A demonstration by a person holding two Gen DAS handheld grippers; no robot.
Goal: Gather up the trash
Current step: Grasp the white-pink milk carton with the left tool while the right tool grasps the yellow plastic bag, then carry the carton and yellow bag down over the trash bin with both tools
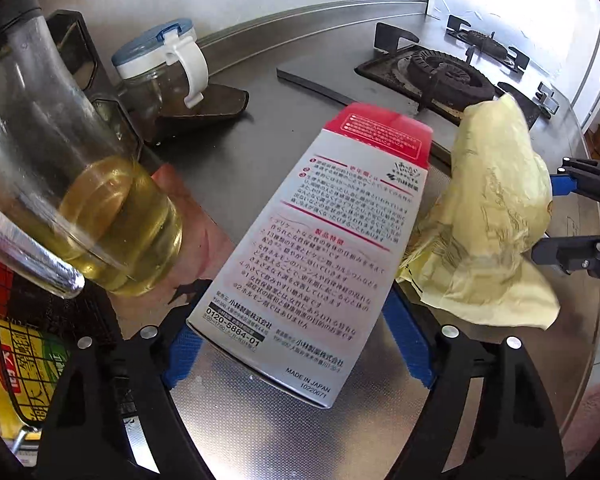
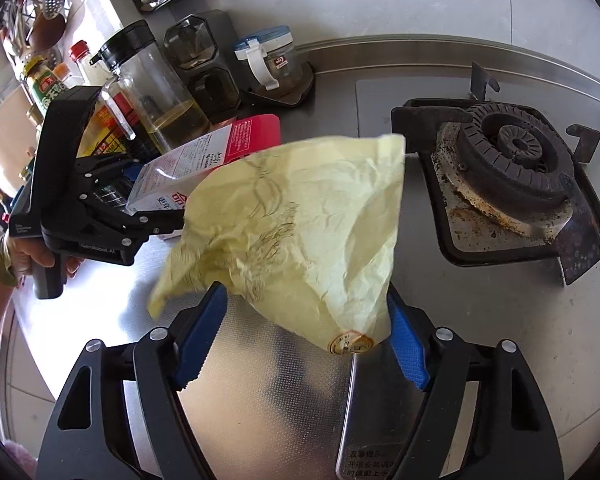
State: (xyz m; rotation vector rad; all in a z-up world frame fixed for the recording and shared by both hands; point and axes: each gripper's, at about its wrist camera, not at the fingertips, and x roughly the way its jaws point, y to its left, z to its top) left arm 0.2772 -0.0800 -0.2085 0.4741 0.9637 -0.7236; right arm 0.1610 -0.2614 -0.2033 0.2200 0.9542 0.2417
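Left wrist view: the left tongs (image 1: pixel 300 356) are clenched on the near end of a printed carton (image 1: pixel 312 248), which is held above the steel worktop (image 1: pixel 260 432) beside an oil bottle (image 1: pixel 80 216); the carton is judged light, stiff and probably empty, so it is best gripped across its flat faces near one end, without enough force to crush it. In the right wrist view the right tongs (image 2: pixel 300 340) are closed on a crumpled yellow paper bag (image 2: pixel 300 232), carried above the worktop in front of the gas burner (image 2: pixel 516 152). The bag is judged almost weightless, limp and easily torn, so a bunched fold is better pinched than a single loose edge.
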